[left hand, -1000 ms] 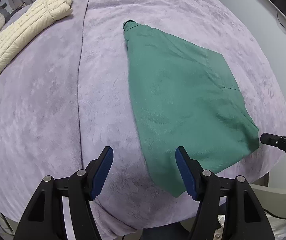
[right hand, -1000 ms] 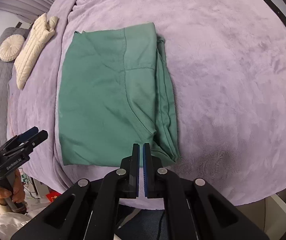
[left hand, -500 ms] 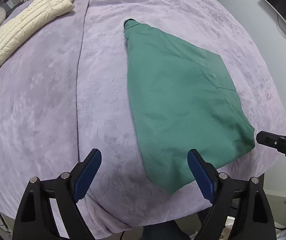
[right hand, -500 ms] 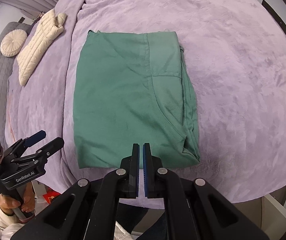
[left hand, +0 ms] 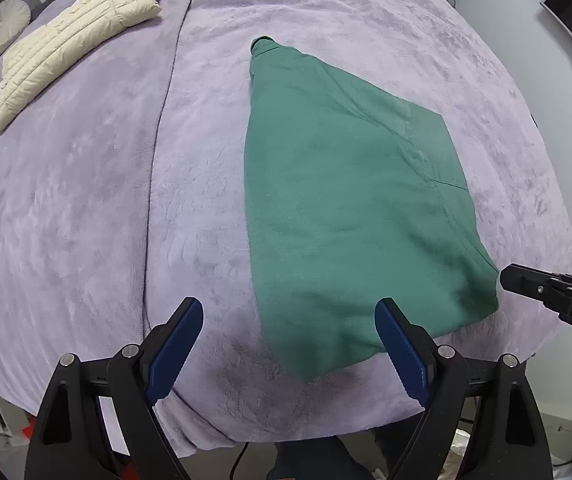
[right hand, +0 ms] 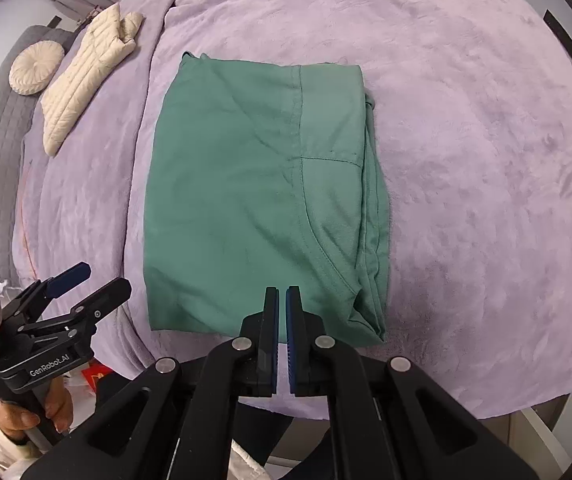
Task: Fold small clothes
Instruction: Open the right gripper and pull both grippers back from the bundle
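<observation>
Garment [right hand: 262, 184] lies folded into a neat green rectangle on the purple blanket [right hand: 465, 160], near the front edge of the bed. Stitched seams and stacked layers show along its right side, so I judge at least one fold is done. It looks compact already; another halving may be left, or it may only need setting aside. I cannot tell which from here.

Cream padded jacket [left hand: 74, 40] lies well apart at the far left of the blanket, beside a round cushion [right hand: 36, 66]. It appears folded too, though loosely.

Left tongs [left hand: 287, 344]: jaws stand wide, with nothing gripped. The garment's near left corner lies below and between the blue pads [left hand: 178, 344], and I see no pressing on the cloth. I take this as a release or a hover above that corner.

Right tongs [right hand: 282, 336]: jaws narrow to a thin slit and empty, with no cloth between them. The tips hang over the garment's near edge; whether they touch it I cannot tell.

A hand [right hand: 26, 416] shows at the lower left of the right view, on the left handle.
</observation>
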